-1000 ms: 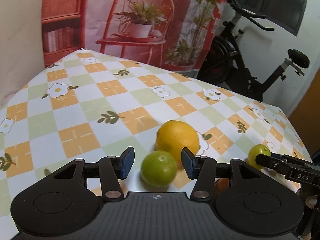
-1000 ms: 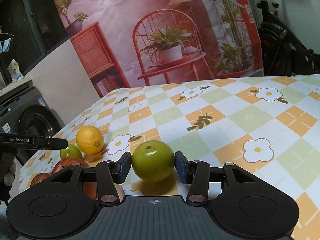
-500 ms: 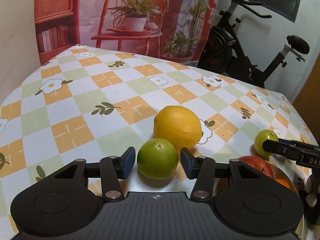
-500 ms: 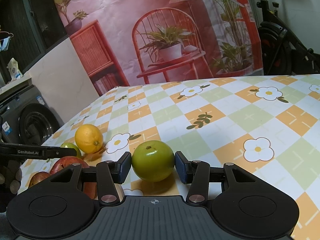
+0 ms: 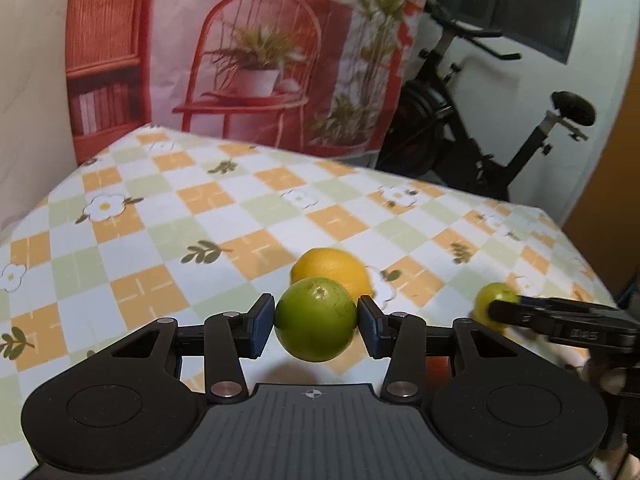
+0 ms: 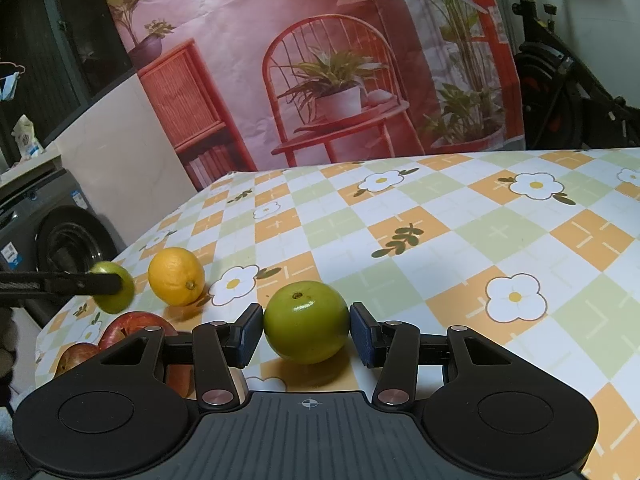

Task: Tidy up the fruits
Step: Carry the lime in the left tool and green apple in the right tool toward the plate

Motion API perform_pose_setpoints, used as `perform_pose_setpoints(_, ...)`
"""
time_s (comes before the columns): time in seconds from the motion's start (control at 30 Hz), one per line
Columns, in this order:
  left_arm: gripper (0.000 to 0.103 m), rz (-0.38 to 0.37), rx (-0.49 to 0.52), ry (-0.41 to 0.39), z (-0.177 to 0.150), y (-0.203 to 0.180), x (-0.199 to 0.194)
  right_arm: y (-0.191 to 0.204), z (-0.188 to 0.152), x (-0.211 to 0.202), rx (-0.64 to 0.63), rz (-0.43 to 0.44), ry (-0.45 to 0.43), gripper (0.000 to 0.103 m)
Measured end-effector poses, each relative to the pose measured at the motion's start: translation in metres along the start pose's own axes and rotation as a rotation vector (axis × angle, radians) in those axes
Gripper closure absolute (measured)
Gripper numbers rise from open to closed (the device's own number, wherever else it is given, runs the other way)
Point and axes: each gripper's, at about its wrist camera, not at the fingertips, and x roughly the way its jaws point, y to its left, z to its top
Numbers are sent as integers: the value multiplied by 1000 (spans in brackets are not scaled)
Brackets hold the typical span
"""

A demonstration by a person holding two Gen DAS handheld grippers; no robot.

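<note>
left gripper (image 5: 316, 320): jaws now pinching lime (image 5: 315, 319), lifted off tablecloth (image 5: 240, 216) before lemon (image 5: 332, 270), earlier resting | right gripper (image 6: 307, 328): unchanged, clamping green fruit (image 6: 306, 327) near front edge

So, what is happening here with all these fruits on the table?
A person holds a gripper in each hand and is sorting fruit on the checked tablecloth. The left gripper is shut on a small green fruit, which looks raised off the cloth. The right gripper is shut on a bigger green fruit that seems to sit on the cloth. A yellow citrus fruit lies free between them, and red apples wait at the near left corner.
</note>
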Motion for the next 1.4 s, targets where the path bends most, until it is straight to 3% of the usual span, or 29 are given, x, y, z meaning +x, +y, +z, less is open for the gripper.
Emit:
perform_pose_setpoints(0.23, 55, -87, 24, -8, -3, -9, -29, 5, 2, -11, -6, -12, -9, 59)
perform_pose_setpoints(0.5, 55, -160, 64, -12, -12, -24, -45, 22, -13, -59, -6, -7, -48, 59)
perform_pose_setpoints(0.8, 55, -270, 166, 51, -26, -51, -48, 26, -33, -91, 38, -18, -73, 59)
perform_pose_setpoints(1.4, 55, -317, 239, 194, -45, -65, -31, 23, -35, -98, 61, -23, -88, 59)
